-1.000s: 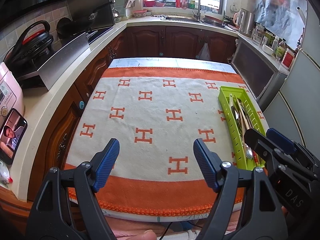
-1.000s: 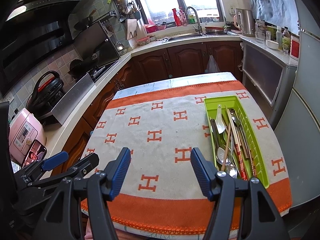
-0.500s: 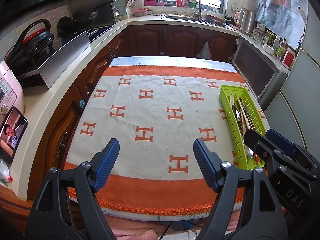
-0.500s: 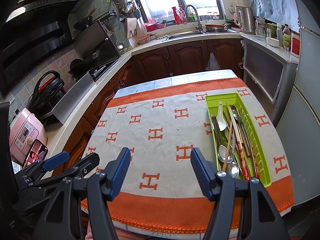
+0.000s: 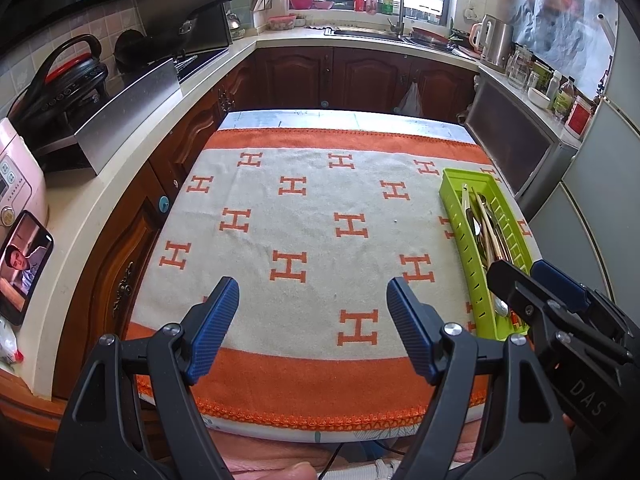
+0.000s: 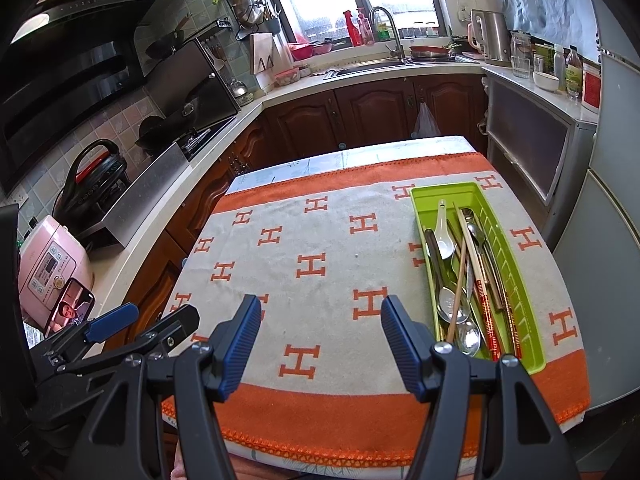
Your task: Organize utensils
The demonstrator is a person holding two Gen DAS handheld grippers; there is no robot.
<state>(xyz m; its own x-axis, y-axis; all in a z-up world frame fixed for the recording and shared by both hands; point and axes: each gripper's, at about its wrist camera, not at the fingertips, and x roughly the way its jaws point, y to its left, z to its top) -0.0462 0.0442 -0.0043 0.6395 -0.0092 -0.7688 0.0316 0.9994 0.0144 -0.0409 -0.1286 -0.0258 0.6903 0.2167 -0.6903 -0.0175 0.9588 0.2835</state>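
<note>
Where H-patterned cloth [image 5: 312,240] spreads, right tongs [image 5: 536,280] read "DAS"

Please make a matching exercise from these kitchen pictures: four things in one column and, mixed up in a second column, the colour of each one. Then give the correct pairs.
Things:
1. utensil tray
2. rice cooker
3. soup spoon
4. pads on the right gripper fingers

Colours:
A. white
B. blue
C. lime green
D. pink

Pairs: 1-C, 2-D, 3-A, 4-B
</note>
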